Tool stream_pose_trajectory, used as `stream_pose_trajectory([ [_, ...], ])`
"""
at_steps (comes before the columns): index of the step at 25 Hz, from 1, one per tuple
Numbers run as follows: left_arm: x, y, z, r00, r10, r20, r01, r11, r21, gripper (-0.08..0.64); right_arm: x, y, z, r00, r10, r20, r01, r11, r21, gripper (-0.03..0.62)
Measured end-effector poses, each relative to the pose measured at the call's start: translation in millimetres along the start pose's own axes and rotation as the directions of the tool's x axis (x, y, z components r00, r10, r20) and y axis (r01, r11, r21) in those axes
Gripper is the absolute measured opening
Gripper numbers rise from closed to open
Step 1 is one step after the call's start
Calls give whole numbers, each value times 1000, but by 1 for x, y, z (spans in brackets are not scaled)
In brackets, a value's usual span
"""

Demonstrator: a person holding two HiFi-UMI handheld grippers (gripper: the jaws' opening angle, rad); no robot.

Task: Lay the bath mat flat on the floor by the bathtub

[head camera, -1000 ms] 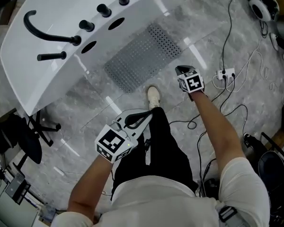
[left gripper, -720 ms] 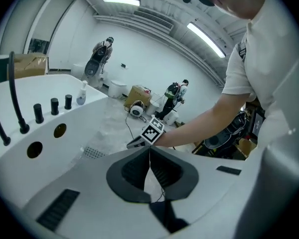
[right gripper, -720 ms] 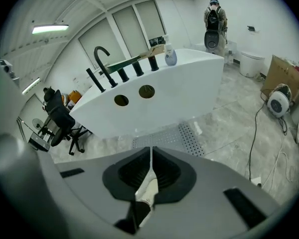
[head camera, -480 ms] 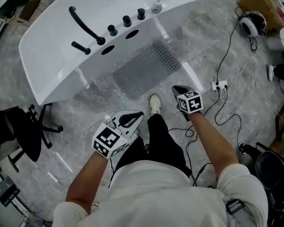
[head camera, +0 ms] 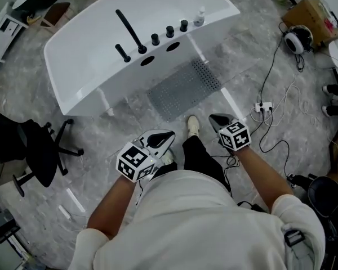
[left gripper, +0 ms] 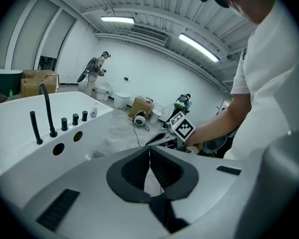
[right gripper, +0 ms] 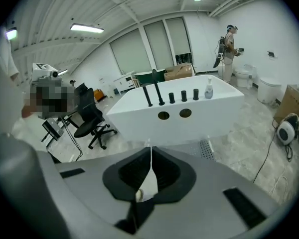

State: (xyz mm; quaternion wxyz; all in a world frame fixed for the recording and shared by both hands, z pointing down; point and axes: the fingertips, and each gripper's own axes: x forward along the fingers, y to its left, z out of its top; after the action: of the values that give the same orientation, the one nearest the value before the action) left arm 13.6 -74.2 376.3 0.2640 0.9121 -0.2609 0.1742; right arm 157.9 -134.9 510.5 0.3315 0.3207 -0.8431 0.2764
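The grey dotted bath mat (head camera: 183, 89) lies flat on the marble floor, right beside the white bathtub (head camera: 96, 49). A corner of the mat (right gripper: 205, 149) also shows in the right gripper view, below the bathtub (right gripper: 189, 106). My left gripper (head camera: 159, 138) hangs in front of the person's body, well short of the mat, jaws closed together and empty. My right gripper (head camera: 219, 120) hangs just right of the mat's near end, also shut with nothing held. The person's white shoe (head camera: 193, 125) stands between the two grippers.
A black office chair (head camera: 31, 148) stands at the left. A power strip with cables (head camera: 263, 109) lies on the floor at the right, with headphones (head camera: 294, 40) and a cardboard box (head camera: 312, 13) beyond. Black faucet and knobs (head camera: 152, 38) line the tub's rim.
The person has straightened up and stepped back: tub and mat look farther away, and both shut grippers have drawn back toward the body. The mat stays flat where it lay.
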Motion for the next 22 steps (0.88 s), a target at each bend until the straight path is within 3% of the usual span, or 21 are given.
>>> stream_pose_trajectory([
  [13, -69, -33, -24, 998, 32, 54, -35, 998, 46, 18, -70, 106, 21, 992, 26, 126, -17, 998, -67, 14],
  [22, -106, -45, -44, 995, 54, 83, -57, 998, 36, 18, -92, 158, 15, 985, 42, 165, -28, 996, -85, 9],
])
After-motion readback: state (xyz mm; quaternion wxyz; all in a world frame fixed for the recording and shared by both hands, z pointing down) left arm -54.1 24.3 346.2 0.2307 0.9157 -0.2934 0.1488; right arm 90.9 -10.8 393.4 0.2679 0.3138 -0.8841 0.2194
